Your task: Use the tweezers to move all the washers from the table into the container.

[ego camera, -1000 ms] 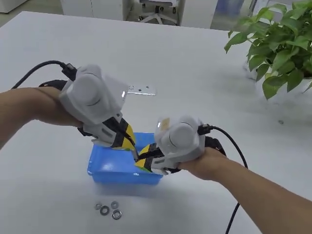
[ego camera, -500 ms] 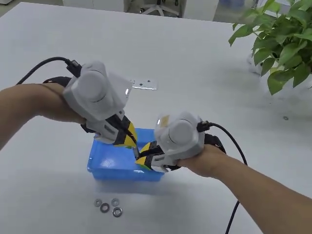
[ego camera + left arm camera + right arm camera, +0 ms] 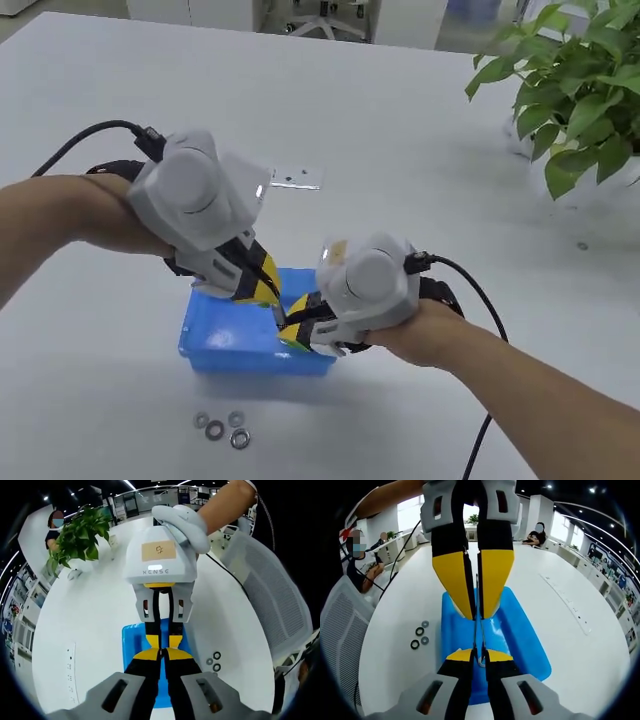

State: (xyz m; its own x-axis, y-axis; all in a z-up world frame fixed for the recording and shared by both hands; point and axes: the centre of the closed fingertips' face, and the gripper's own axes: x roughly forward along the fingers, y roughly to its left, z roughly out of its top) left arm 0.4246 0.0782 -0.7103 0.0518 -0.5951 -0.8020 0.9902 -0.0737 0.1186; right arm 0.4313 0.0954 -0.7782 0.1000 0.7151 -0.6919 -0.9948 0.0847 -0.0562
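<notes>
At the left, the left tool (image 3: 268,292) reached down over the work, its jaws pinched almost closed on thin metal tweezers (image 3: 478,635). Four washers (image 3: 222,428) lay clustered on the white desk (image 3: 400,150), just in front of a blue container (image 3: 232,352). To the right, the right tool (image 3: 292,330) met the other tip to tip above the container, its jaws also squeezed on the tweezers. This looked like a regrip. It called for one tool holding firm until the other sat square, with the tweezer points left free and aimed toward the washers.
</notes>
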